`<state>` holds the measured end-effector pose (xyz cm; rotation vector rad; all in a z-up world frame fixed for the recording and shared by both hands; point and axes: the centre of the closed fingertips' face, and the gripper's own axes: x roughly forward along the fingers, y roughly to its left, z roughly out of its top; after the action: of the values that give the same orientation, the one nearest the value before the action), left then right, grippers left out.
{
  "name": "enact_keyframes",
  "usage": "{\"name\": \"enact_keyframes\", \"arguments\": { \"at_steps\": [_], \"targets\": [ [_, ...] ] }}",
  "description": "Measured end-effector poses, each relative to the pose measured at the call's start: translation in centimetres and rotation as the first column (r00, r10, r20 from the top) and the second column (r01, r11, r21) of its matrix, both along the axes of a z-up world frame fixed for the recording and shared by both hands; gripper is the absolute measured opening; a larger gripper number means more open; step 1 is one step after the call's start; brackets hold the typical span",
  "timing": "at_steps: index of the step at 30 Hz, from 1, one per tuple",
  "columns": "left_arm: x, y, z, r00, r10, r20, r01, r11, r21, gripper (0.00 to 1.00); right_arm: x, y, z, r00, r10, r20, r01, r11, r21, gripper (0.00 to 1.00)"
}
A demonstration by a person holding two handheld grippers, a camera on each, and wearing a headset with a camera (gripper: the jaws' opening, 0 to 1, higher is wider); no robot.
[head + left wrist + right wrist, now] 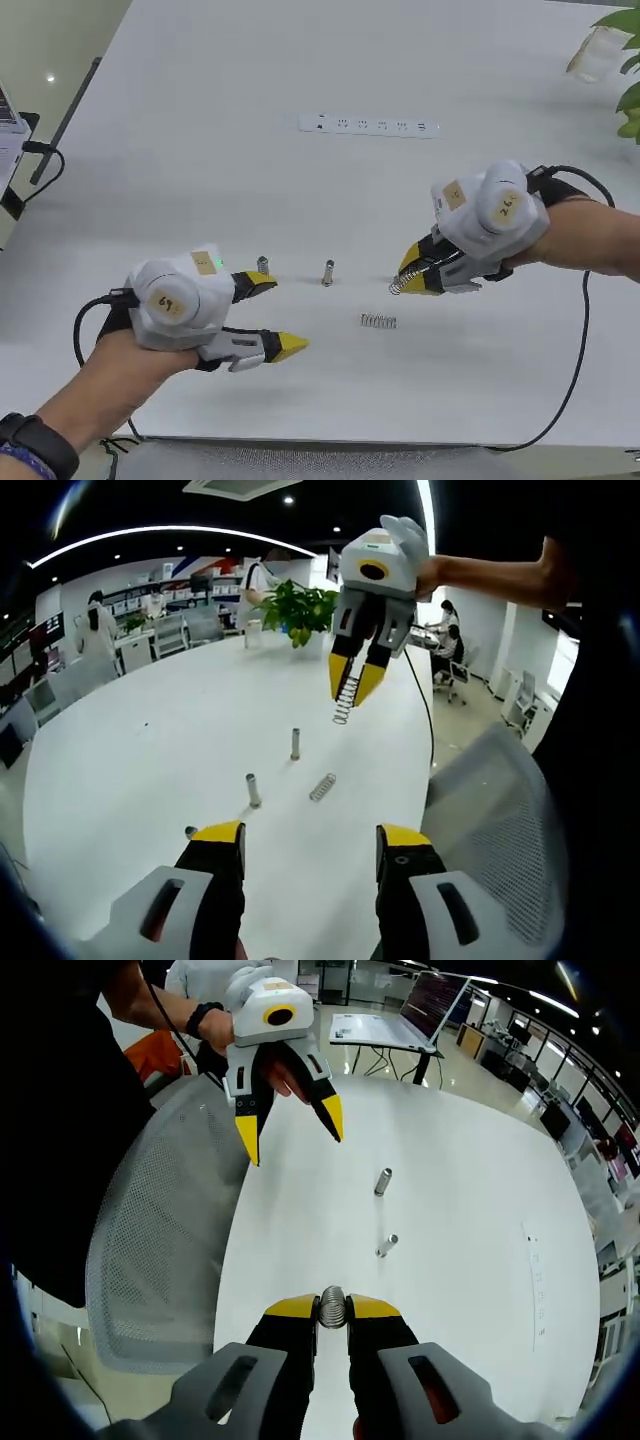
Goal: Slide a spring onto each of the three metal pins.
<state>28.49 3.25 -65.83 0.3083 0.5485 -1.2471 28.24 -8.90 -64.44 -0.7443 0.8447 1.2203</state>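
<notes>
My right gripper (408, 278) hovers over the white table (200, 150), shut on a small metal spring (397, 286) that sticks out from its yellow tips. The right gripper view has this spring (333, 1307) pinched between the jaws of the right gripper (333, 1312). Two short metal pins (263, 265) (328, 272) stand upright on the table between the grippers. A second spring (378, 321) lies loose on the table near the front. My left gripper (279, 316) is open at the lower left, beside the leftmost pin. In the left gripper view, its jaws (310, 838) stand wide apart with nothing between them.
A white power strip (368, 125) lies further back on the table. A potted plant (625, 60) sits at the far right and a laptop (8, 120) at the left edge. Cables trail from both grippers. A mesh chair (160, 1220) stands by the table's front edge.
</notes>
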Motion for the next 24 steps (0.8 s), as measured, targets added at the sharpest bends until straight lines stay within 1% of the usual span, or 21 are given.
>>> {"name": "enact_keyframes", "arguments": {
  "at_steps": [1,3,10,14,21,24],
  "targets": [
    [0.2,0.6,-0.1,1.0,0.019,0.0,-0.019,1.0,0.003,0.48,0.3,0.1,-0.2,1.0,-0.004,-0.001,0.004,1.0,-0.001,0.08],
    [0.4,1.3,-0.3,0.999,0.042,-0.004,-0.042,0.999,0.005,0.5,0.6,0.2,-0.4,1.0,-0.005,0.0,0.005,1.0,-0.006,0.08],
    [0.8,3.4,-0.6,0.995,0.098,-0.01,-0.098,0.995,0.018,0.56,1.9,0.4,-1.1,1.0,-0.022,0.005,0.022,1.0,-0.017,0.08],
    [1.0,4.8,-0.8,0.99,0.139,-0.018,-0.139,0.99,0.016,0.59,2.7,0.8,-1.5,1.0,-0.024,0.005,0.024,1.0,-0.021,0.08],
    [1.1,6.8,-1.1,0.982,0.187,-0.027,-0.186,0.982,0.024,0.64,4.0,1.2,-2.2,1.0,-0.022,0.003,0.022,0.999,-0.027,0.08],
    [1.1,7.5,-1.1,0.98,0.199,-0.028,-0.198,0.98,0.03,0.66,4.4,1.5,-2.4,1.0,-0.021,0.001,0.021,0.999,-0.027,0.08]
  ]
}}
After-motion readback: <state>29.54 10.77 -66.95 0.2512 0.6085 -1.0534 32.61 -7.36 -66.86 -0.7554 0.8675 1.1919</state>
